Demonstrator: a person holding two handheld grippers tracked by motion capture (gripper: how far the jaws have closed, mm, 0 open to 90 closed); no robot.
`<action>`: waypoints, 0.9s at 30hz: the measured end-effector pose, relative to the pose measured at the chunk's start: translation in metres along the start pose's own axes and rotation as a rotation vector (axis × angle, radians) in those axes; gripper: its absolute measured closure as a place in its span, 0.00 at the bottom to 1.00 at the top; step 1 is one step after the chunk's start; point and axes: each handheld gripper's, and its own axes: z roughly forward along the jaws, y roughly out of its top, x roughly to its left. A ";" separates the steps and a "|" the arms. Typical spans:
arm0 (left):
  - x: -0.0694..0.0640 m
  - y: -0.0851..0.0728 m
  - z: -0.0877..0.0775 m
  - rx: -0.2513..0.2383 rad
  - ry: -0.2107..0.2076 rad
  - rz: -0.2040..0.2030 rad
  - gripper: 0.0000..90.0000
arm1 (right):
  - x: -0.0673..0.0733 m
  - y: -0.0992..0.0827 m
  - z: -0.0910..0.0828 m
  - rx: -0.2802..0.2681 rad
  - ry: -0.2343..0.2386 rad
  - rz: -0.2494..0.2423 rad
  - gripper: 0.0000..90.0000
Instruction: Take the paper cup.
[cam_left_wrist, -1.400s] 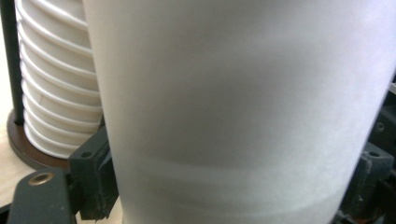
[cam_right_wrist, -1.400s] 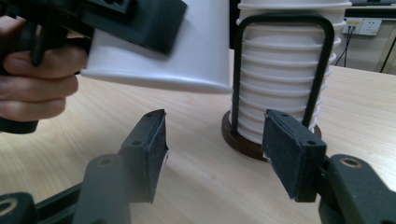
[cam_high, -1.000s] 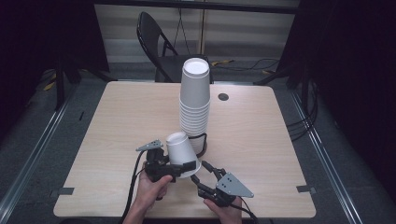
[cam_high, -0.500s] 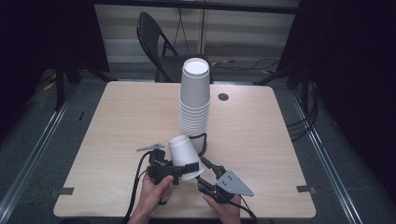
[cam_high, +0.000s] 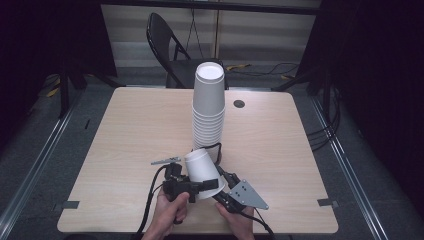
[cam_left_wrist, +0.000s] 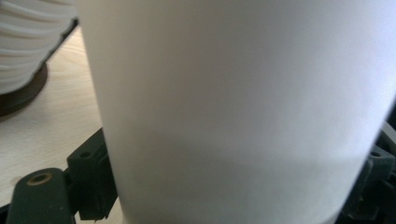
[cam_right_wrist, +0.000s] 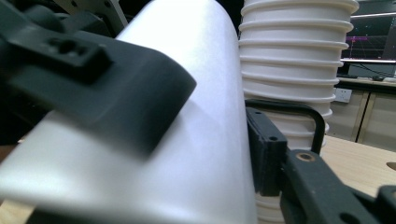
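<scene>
Right now my left gripper (cam_high: 200, 186) is clamped on a single white paper cup (cam_high: 202, 172), its jaws pressed against the cup's wall near the rim, and in the left gripper view that wall (cam_left_wrist: 233, 107) sits squarely between my black jaws with one pad (cam_left_wrist: 91, 179) touching it at the lower left. The cup is upside down and tilted, its closed base pointing up and toward the far left, its rim toward me, lifted just off the table (cam_high: 130, 130) at the near edge. My right gripper (cam_high: 227, 186) sits just to the right of the cup, with its grey three-cornered plate (cam_high: 247, 195) on top; in the right gripper view one of its jaws lies right against the cup's side (cam_right_wrist: 205, 140), but I cannot tell whether this gripper is gripping or merely touching. Just beyond the cup stands the tall stack of cups (cam_high: 208, 112), upright near the table's middle, its ribbed rims (cam_right_wrist: 292, 56) close behind. Farther off, a black folding chair (cam_high: 167, 45) stands past the table's far edge.
</scene>
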 end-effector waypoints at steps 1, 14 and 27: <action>0.001 0.000 0.000 0.002 -0.005 -0.001 0.14 | 0.001 0.000 0.001 -0.005 -0.012 -0.008 0.79; 0.006 0.005 0.000 -0.033 -0.029 0.031 0.09 | -0.003 -0.001 -0.005 0.008 -0.026 -0.013 0.94; 0.013 0.020 -0.007 -0.085 0.024 0.087 0.08 | -0.001 -0.001 -0.008 0.053 0.007 0.009 0.96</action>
